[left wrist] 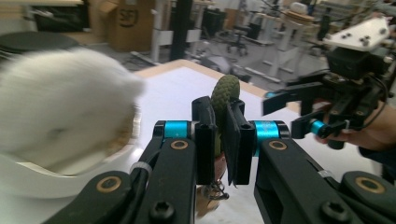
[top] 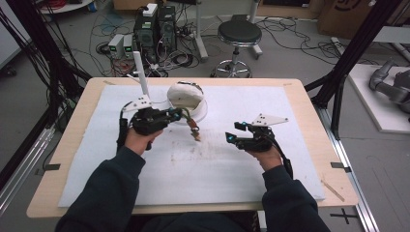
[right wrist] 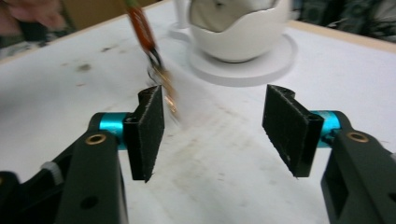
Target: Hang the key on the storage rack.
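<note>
My left gripper is shut on a small plant, which hangs tilted just above the white mat. In the left gripper view, its green knobbly top sticks up between the pads and its brown roots dangle below. A white egg-shaped pot on a round saucer stands just behind the plant. My right gripper hovers to the plant's right. In its own view it stands open with nothing between the pads, the plant's reddish stem and blurred roots ahead on the left.
A white mat with dirt smudges near its middle covers the wooden table. A white upright tube stands at the back left, close to the pot. A stool and computers stand on the floor beyond the table.
</note>
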Demonstrator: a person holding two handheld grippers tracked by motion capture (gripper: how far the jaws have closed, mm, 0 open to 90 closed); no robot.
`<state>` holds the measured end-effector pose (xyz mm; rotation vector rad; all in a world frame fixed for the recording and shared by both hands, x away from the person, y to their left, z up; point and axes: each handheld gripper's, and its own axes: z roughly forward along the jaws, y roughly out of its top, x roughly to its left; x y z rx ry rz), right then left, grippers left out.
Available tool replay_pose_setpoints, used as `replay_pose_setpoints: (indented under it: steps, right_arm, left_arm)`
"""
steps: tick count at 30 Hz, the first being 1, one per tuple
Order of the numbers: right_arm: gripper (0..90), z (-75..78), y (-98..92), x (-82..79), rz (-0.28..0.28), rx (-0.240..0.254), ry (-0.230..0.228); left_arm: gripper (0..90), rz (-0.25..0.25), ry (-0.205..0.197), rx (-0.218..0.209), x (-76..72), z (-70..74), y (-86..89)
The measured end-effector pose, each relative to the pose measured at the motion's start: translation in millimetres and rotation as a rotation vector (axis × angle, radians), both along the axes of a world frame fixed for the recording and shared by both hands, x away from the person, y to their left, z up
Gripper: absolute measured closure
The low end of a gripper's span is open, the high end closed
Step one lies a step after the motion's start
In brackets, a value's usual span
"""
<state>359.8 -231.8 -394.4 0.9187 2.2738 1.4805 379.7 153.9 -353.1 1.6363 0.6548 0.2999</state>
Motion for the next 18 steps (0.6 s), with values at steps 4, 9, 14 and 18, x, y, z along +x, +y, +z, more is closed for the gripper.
replay_pose_setpoints:
  steps: [4,9,14,18]
  right_arm:
    - [37.8,3.2,-11.7,0.8,-0.068,-0.047,-0.035]
    - [37.2,3.9,-26.6,2.7,-0.125,-0.088,-0.054]
    - [37.2,3.6,-37.0,3.4,-0.156,-0.089,-0.057]
    - [37.3,3.6,-40.5,4.5,-0.162,-0.094,-0.061]
  left_arm:
    - [83.1,0.071,-0.028,0.007,2.6,18.5,26.0]
    - [83.1,0.164,-0.061,0.046,7.1,39.9,52.6]
    - [83.1,0.246,-0.058,0.077,15.3,54.7,76.2]
    - [83.1,0.305,-0.039,0.106,24.2,63.3,91.6]
